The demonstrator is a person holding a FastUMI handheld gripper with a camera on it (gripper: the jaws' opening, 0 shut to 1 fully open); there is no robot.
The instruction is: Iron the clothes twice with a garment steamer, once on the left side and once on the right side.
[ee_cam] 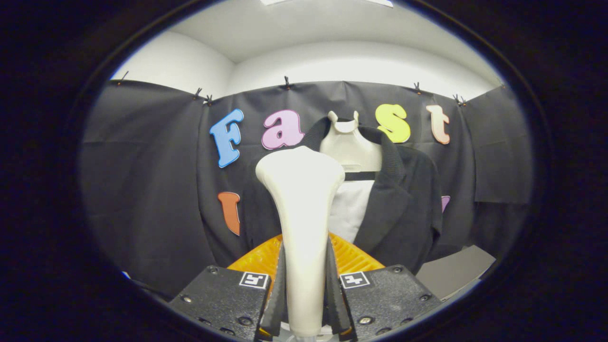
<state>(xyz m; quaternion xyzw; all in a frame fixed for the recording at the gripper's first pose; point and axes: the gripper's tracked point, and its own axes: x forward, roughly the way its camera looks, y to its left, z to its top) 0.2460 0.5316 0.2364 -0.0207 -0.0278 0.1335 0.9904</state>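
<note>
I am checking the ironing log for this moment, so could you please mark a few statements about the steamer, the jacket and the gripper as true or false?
1. The gripper is shut on the steamer. True.
2. The jacket lies folded on a table. False: it hangs on a hanger against the booth wall.
3. The steamer's head stands upright between the fingers. True.
4. The jacket is white. False: it is black, with a white panel in its opening.
5. The jacket hangs beyond the steamer. True.
</note>
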